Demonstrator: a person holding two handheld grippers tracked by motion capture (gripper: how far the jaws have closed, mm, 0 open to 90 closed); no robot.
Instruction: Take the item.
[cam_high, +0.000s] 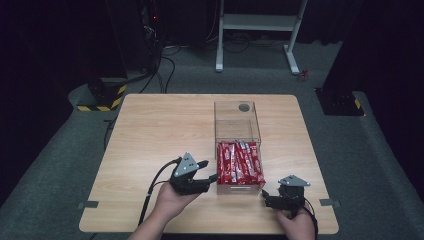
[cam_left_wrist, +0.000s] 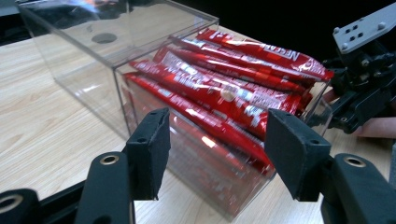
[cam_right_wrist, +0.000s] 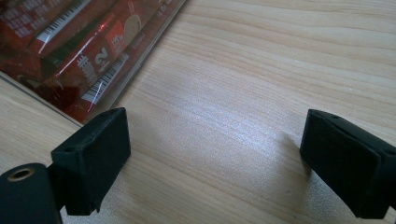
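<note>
Right now the left hand-held gripper (cam_high: 205, 170) hangs released, its jaws spread with nothing between them, just beside the left wall of the clear plastic box (cam_high: 239, 131). Red snack sticks (cam_high: 240, 163) fill the box's near half, piled lengthwise, while its far half holds none. Beyond the box's near right corner, the right hand-held gripper (cam_high: 270, 196) rests on the wooden worktop (cam_high: 150, 130), jaws likewise wide apart over bare wood.

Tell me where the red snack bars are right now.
In the high view, the red snack bars fill the near half of the clear box, right of centre, between the left tongs and right tongs.
</note>
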